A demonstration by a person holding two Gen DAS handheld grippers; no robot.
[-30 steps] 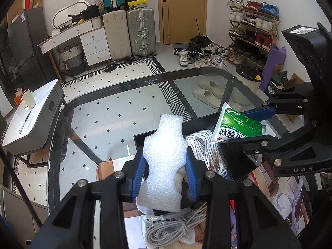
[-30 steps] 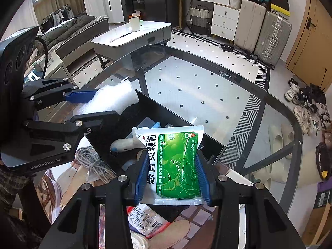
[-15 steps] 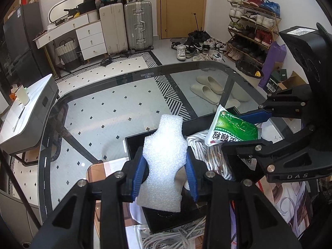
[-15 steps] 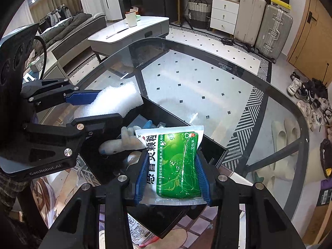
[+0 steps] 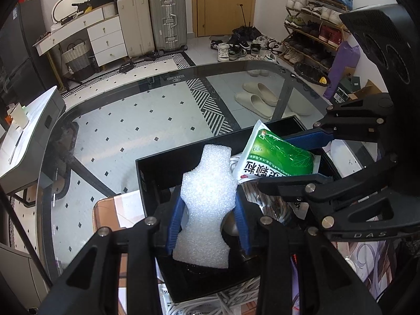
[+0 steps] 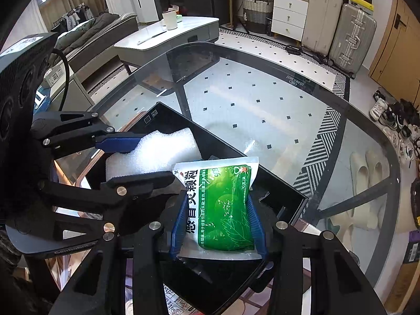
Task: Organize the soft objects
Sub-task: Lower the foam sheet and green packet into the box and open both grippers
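I have moved both things over the black box [image 5: 168, 168]. My left gripper [image 5: 208, 225] squeezes the white foam [image 5: 207, 204]. My right gripper [image 6: 219, 225] squeezes the green pouch [image 6: 225, 204]. Both hang above the box now, so I think dropping comes next.

white foam [image 5: 207, 204], green pouch [image 6: 225, 204], black box [image 5: 162, 165]

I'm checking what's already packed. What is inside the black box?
Inside the black box, the left view shows a white rope coil and a rounded metallic thing. The foam and green pouch, held over it, cover the rest.
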